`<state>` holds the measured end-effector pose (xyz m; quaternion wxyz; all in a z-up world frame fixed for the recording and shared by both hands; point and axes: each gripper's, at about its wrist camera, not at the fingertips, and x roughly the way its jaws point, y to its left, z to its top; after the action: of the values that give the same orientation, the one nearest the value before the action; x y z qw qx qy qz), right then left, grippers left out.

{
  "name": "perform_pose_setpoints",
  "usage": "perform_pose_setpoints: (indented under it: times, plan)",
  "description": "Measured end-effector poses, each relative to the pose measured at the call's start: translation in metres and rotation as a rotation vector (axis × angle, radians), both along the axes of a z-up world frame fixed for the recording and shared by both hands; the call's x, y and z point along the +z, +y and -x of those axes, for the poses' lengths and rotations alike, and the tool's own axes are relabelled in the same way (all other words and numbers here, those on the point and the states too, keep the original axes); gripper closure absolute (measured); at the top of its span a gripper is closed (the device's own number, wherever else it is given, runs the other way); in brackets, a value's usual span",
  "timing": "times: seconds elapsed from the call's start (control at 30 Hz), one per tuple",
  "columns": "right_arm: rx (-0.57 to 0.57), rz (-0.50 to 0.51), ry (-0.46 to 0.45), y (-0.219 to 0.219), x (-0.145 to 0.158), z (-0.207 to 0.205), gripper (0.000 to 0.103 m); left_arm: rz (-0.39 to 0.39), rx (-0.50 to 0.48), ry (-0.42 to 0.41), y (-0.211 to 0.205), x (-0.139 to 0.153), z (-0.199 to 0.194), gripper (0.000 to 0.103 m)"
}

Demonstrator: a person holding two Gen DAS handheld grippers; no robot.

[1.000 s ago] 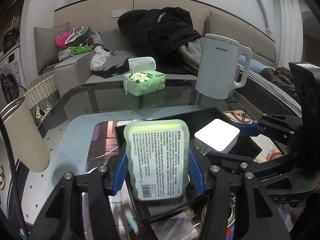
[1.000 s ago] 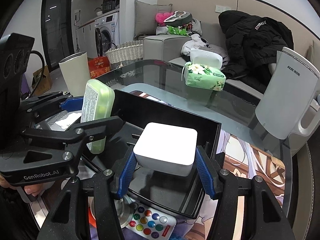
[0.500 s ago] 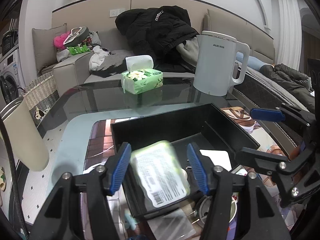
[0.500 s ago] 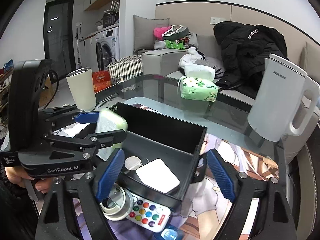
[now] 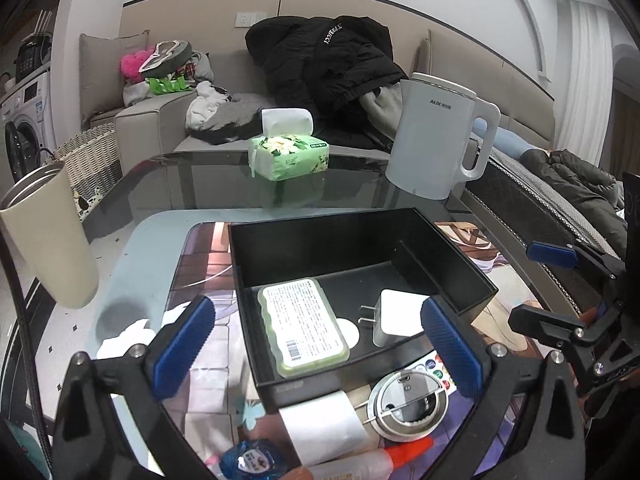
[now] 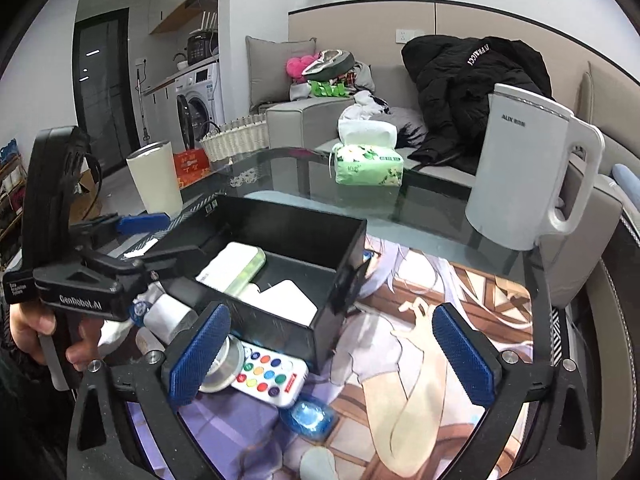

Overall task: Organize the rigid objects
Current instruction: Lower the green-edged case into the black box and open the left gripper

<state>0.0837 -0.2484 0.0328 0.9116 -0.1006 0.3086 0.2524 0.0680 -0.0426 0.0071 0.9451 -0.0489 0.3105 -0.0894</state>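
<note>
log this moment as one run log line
phase: both items released | left claw: open, empty | right claw: open, empty | green case: flat in black box | white charger: in box beside case

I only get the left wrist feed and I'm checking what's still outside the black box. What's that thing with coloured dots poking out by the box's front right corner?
Observer: The right wrist view shows it whole. It is a white remote control with round coloured buttons, lying flat just in front of the black box.
Operator: Is the right hand-held gripper carrying anything?
Observer: No. The right hand-held gripper is open and empty, with its fingers spread wide above the printed mat.
Operator: Anything else loose near that remote?
Observer: Yes, a glossy blue object lies on the mat right beside the remote, on the camera's side. I cannot tell what it is.
</note>
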Motion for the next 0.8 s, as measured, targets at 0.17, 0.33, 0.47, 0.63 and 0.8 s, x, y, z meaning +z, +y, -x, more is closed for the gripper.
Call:
perform_pose_setpoints:
  times: [0.17, 0.33, 0.47, 0.63, 0.8]
  plan:
    - [-0.024, 0.023, 0.024, -0.012, -0.006, 0.004, 0.0, -0.012, 0.006, 0.0, -0.001, 0.0, 0.013, 0.0]
    - [-0.023, 0.033, 0.058, -0.019, -0.013, 0.003, 0.0, -0.036, 0.014, 0.017, -0.002, -0.005, 0.023, 0.0]
    - [-0.009, 0.066, 0.087, -0.019, -0.024, 0.005, 0.0, -0.035, 0.018, 0.03, 0.001, -0.01, 0.036, 0.0]
    - [0.001, 0.122, 0.122, -0.016, -0.041, 0.009, 0.0, -0.039, 0.025, 0.056, 0.005, -0.02, 0.049, 0.0]
    - [0.003, 0.15, 0.161, -0.012, -0.053, 0.008, 0.0, -0.044, 0.024, 0.082, 0.007, -0.027, 0.053, 0.0]
